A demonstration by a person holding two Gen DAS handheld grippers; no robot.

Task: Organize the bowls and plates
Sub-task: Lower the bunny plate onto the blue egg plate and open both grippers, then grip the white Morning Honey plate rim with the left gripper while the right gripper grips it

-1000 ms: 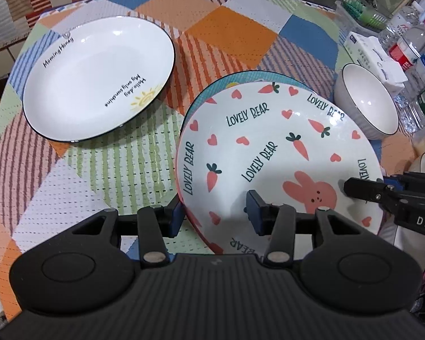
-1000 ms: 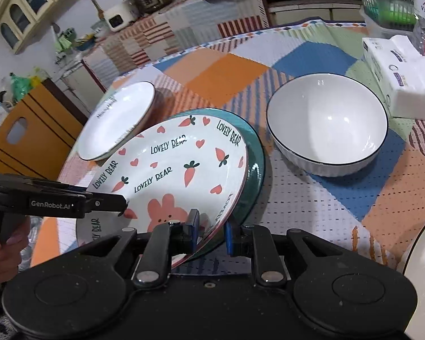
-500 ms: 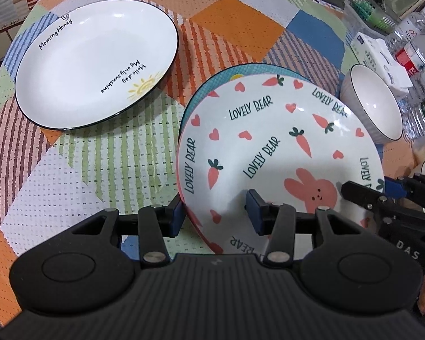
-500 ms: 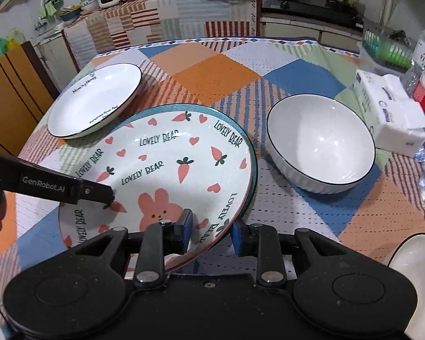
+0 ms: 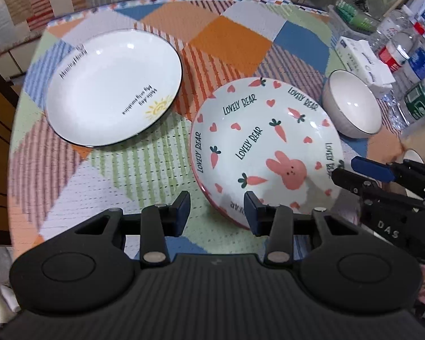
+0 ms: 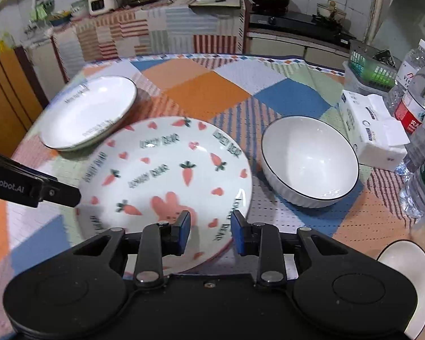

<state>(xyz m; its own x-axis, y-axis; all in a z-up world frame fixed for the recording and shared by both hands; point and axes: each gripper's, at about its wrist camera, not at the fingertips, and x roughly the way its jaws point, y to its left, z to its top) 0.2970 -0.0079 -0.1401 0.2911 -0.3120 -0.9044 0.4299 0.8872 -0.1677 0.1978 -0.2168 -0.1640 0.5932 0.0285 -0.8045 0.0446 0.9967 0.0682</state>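
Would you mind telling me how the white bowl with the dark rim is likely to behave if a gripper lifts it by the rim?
The white bowl looks glazed and glossy, so probably slippery between pads. It appears ceramic: likely rigid, fairly heavy and breakable. Its deep sides may make it tilt.

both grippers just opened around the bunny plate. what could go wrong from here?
1. The left gripper and right gripper both have a finger over the bunny plate; pulling back low could drag it.
2. The white bowl sits close beside the plate, so a sideways nudge could knock them together.
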